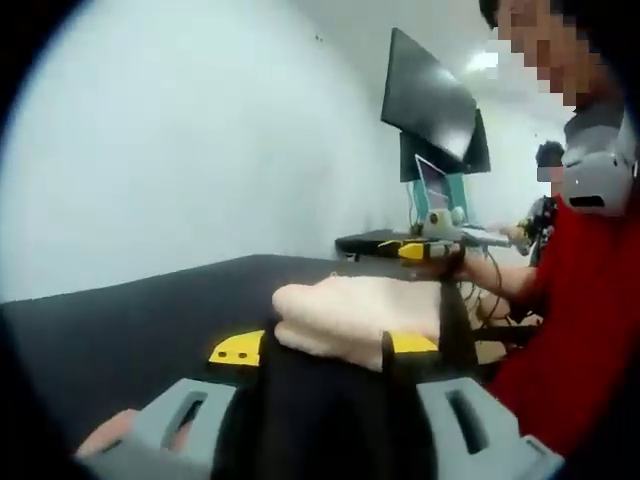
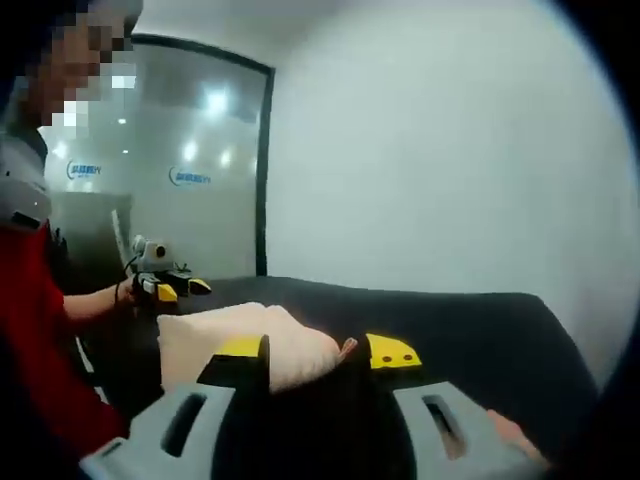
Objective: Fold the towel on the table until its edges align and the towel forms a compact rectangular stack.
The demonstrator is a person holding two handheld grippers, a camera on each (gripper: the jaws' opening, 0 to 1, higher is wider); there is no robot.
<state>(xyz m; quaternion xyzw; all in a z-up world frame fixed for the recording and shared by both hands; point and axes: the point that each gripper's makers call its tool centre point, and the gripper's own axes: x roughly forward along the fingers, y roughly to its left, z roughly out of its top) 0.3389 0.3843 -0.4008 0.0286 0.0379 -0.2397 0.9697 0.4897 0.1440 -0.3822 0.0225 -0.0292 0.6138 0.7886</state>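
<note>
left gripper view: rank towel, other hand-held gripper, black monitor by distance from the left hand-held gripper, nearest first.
1. Towel: pale bundle right at the left hand-held gripper, centre of the view, on the dark table.
2. Other hand-held gripper: right of centre, beyond the towel, in a person's hand.
3. Black monitor: upper right, well behind.

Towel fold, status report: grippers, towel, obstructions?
Left gripper and right gripper each open around the pale towel, bunched on the black table. Not yet a stack. Nothing blocking.

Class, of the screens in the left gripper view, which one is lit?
The laptop, glowing pale beneath the large tilted monitor, which is dark.
</note>
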